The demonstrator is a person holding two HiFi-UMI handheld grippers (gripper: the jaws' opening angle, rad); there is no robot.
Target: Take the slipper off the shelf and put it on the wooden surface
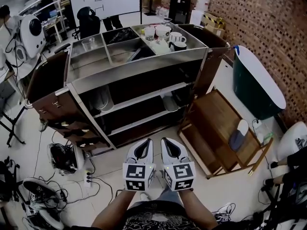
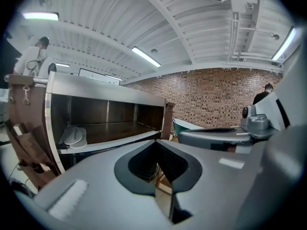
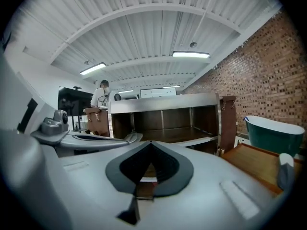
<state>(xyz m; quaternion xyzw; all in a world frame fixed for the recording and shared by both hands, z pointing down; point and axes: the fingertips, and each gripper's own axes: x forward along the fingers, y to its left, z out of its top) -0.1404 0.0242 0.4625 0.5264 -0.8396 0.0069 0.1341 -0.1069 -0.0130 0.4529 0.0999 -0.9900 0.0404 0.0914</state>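
On the upper shelf board of the metal shelf unit (image 1: 144,66), a white slipper (image 1: 100,99) lies at the left end. Its long axis runs front to back, nearly up and down in the head view. Which end is the toe cannot be told, nor whether a 2nd slipper lies against it. Another white slipper (image 1: 170,102) lies at the right, 1 board lower, with its long axis also roughly up and down in the frame.

A 3rd slipper, grey-blue with a white end (image 1: 238,134), already lies on the wooden surface (image 1: 211,119) at the right of the frame. Its white end points toward the upper right.

There are 2 tools. The left tool (image 1: 144,142) and the right tool (image 1: 168,141) sit side by side at lower centre, both pointing up the frame at the shelf unit. Each has its jaws closed together with nothing between them.

The shelf slippers lie above the tools in the frame and well apart from them, 1 up to the left and 1 almost straight ahead of the right tool.
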